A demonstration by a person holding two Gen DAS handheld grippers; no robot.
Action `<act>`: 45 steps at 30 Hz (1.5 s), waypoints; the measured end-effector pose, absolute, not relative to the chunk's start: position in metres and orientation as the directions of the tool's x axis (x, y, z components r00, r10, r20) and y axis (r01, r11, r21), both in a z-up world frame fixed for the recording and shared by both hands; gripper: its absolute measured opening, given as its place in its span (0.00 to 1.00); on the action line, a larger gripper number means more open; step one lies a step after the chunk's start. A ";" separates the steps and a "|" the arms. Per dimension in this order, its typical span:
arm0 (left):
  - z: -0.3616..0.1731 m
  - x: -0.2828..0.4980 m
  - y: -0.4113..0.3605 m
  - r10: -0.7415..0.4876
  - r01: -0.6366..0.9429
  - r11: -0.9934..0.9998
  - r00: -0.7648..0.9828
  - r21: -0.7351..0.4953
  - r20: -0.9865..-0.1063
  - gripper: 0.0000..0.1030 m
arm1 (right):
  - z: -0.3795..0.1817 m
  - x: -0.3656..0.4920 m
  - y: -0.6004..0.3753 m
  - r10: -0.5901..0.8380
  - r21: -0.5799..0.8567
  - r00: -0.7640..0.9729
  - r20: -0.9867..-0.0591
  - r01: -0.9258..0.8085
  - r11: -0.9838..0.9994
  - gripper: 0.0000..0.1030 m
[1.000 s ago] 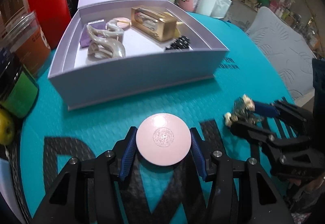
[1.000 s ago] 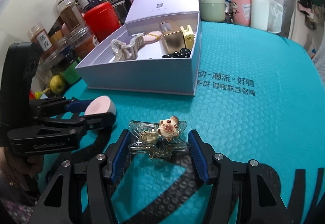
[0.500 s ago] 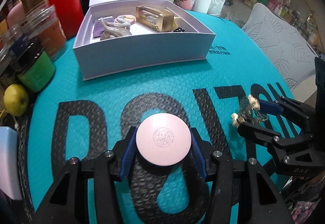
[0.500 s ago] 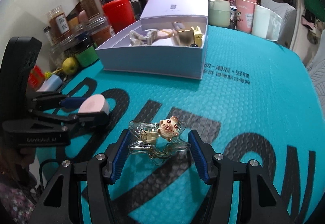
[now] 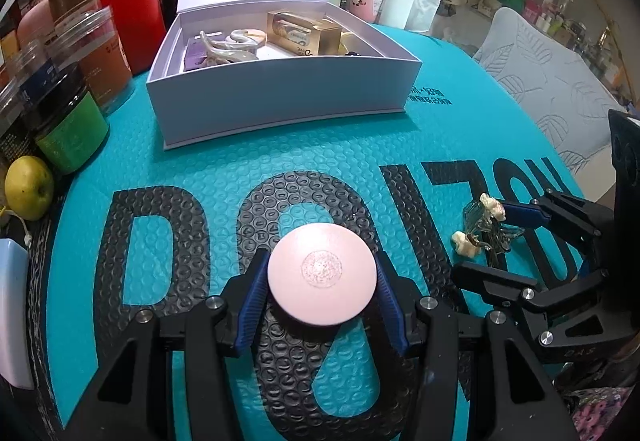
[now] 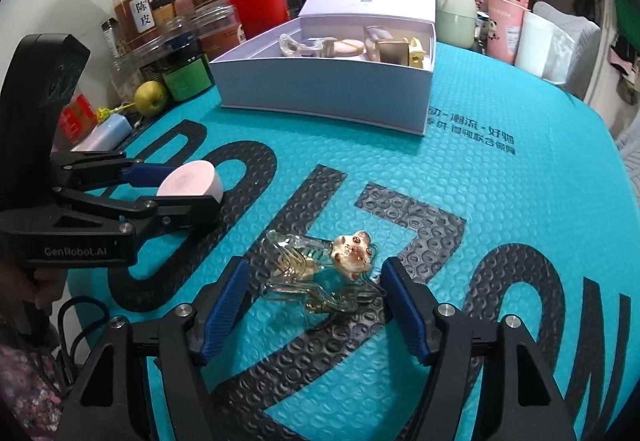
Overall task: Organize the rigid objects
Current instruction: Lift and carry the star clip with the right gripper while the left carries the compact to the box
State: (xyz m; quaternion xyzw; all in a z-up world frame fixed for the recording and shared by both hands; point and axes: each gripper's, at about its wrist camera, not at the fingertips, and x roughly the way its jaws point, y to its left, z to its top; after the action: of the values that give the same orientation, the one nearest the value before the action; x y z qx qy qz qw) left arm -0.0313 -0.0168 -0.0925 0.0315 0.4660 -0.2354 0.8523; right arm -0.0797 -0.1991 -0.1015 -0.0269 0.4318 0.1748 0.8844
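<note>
Left claw (image 5: 322, 279) grips one pink disc (image 5: 322, 273); right claw (image 6: 312, 305) opening, one clear hair clip (image 6: 320, 273) lying loose between

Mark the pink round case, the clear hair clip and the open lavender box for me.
pink round case (image 5: 322, 273), left wrist view, centre of its embossed lid.
clear hair clip (image 6: 316, 275), right wrist view, its transparent body beside the animal charm.
lavender box (image 5: 280, 97), left wrist view, middle of its front wall.

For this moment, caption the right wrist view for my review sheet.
Right gripper jaws opening around a clear hair clip on the teal mat; left gripper holds a pink compact.
</note>
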 end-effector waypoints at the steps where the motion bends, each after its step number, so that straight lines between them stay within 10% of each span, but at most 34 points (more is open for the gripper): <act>1: -0.093 -0.032 -0.016 -0.376 0.425 0.888 0.456 -0.174 -0.806 0.49 | -0.102 -0.079 -0.199 0.285 0.105 0.566 -0.773 -0.330 0.938 0.68; 8: -0.093 -0.031 -0.013 -0.374 0.403 0.896 0.459 -0.187 -0.806 0.49 | -0.102 -0.075 -0.196 0.226 0.047 0.574 -0.787 -0.310 0.950 0.54; 45: -0.040 -0.029 -0.025 -0.336 0.386 0.913 0.527 -0.132 -0.781 0.49 | -0.058 -0.084 -0.205 0.372 0.176 0.556 -0.743 -0.374 0.911 0.54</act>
State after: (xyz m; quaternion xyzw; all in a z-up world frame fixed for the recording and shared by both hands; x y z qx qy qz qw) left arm -0.0293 -0.0252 -0.0404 0.0285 0.4405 -0.2065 0.8732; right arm -0.0841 -0.2049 -0.0576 -0.0011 0.4211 0.2112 0.8821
